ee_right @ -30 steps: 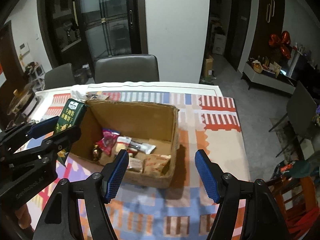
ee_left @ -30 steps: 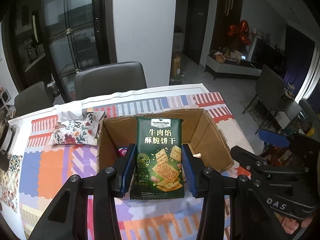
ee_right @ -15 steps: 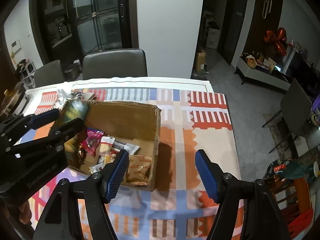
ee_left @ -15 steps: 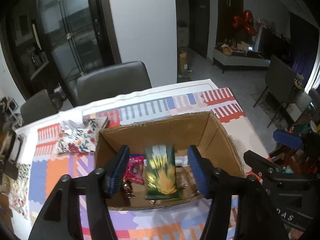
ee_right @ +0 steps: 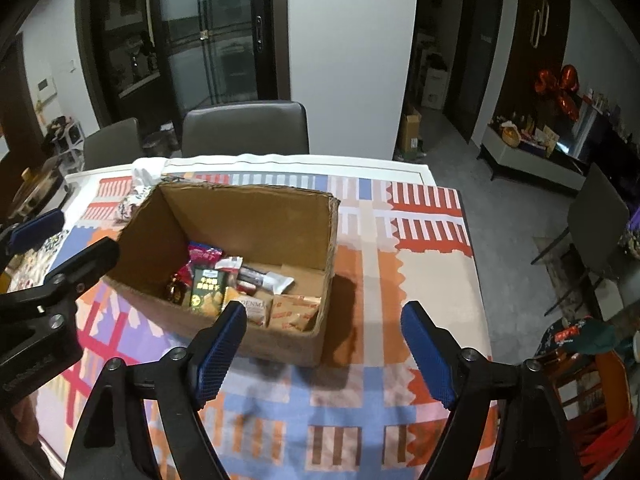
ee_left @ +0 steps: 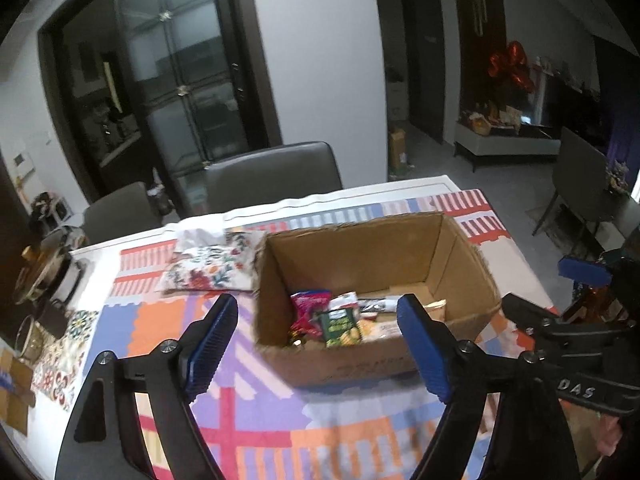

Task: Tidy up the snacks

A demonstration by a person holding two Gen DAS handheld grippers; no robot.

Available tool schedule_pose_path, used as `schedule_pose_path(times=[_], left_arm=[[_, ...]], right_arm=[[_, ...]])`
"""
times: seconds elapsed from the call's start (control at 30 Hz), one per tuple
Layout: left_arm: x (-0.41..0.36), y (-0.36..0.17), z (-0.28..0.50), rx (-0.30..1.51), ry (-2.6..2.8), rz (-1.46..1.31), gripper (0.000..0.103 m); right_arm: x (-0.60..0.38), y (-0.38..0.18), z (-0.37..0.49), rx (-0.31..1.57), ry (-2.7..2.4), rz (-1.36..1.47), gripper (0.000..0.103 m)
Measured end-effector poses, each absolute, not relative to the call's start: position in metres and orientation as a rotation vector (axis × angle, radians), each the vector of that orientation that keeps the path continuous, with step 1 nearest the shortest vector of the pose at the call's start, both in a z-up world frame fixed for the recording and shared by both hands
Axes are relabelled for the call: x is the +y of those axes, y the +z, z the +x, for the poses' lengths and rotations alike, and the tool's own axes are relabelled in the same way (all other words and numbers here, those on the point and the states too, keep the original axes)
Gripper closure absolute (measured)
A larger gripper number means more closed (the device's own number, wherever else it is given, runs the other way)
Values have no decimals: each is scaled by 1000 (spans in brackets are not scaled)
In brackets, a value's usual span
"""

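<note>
Left wrist view shows the black left gripper (ee_left: 316,344), jaws opening and empty, above the near wall of the open brown cardboard box (ee_left: 360,256), where the green biscuit packet (ee_left: 340,326) lies ahead among other snacks.

Both wrist views look steeply down, sharing the nearby cardboard box (ee_left: 372,296).

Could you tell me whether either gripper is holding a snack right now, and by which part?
Nothing is held: left gripper and right gripper are opening, empty; the green packet lies in the box.
</note>
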State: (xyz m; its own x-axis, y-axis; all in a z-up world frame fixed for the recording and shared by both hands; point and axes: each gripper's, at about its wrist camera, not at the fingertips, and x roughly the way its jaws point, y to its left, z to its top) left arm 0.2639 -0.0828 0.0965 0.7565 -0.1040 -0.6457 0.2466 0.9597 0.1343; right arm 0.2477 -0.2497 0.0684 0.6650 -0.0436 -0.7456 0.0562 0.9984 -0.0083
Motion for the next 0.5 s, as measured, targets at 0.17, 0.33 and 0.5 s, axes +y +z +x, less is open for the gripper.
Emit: schedule_pose_path(times=[0.17,0.33,0.5], left_arm=[[-67,94,232,654,-180,179,17],[-57,96,198,609,-169,155,11],[-53,100,167,569,-166,170,7]], right_arm=[[-241,75,213,765,-45,25,17],[-236,82,180,708,-28,33,15],[-231,87,148,665,-16,40,14]])
